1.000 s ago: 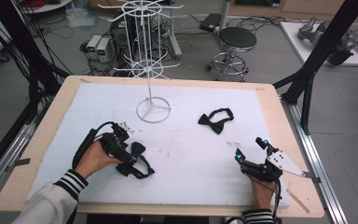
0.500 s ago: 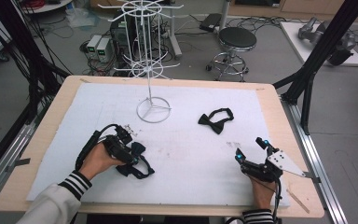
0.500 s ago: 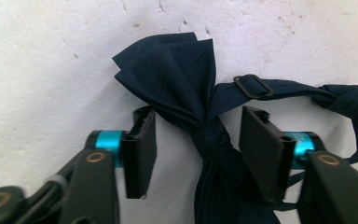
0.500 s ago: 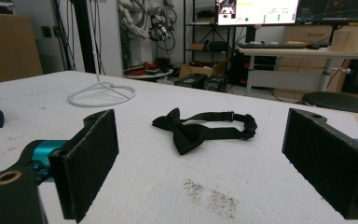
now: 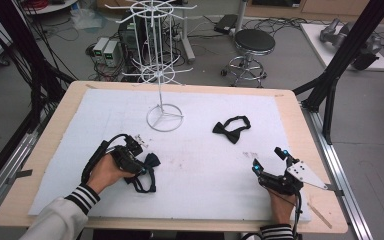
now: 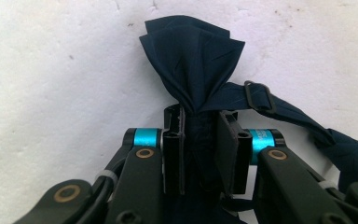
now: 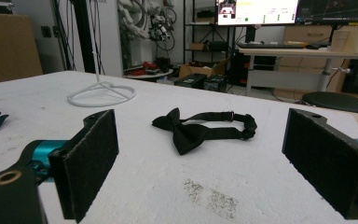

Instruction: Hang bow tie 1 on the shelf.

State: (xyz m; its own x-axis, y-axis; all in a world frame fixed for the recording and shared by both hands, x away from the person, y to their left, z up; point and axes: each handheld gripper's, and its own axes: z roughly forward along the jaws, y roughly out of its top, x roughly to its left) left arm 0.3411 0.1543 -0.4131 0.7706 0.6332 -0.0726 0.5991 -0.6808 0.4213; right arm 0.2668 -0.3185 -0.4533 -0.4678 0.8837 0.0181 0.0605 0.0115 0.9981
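Pinching the navy bow tie [image 6: 193, 60] at its knot on the white counter [image 5: 200, 165].
Our left gripper [image 6: 200, 149] has just closed its fingers on the knot, open a second ago; next we lift toward the wire rack [image 5: 156, 60]. Our right gripper [image 7: 214, 163] waits wide before the black bow tie [image 7: 200, 128].

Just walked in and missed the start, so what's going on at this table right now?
A person is working with a claw in each hand. The left claw has just been closing and now pinches the dark blue bow tie at its middle, flat on the white mat. The right claw is open and idle, facing a black bow tie lying near the white wire rack.
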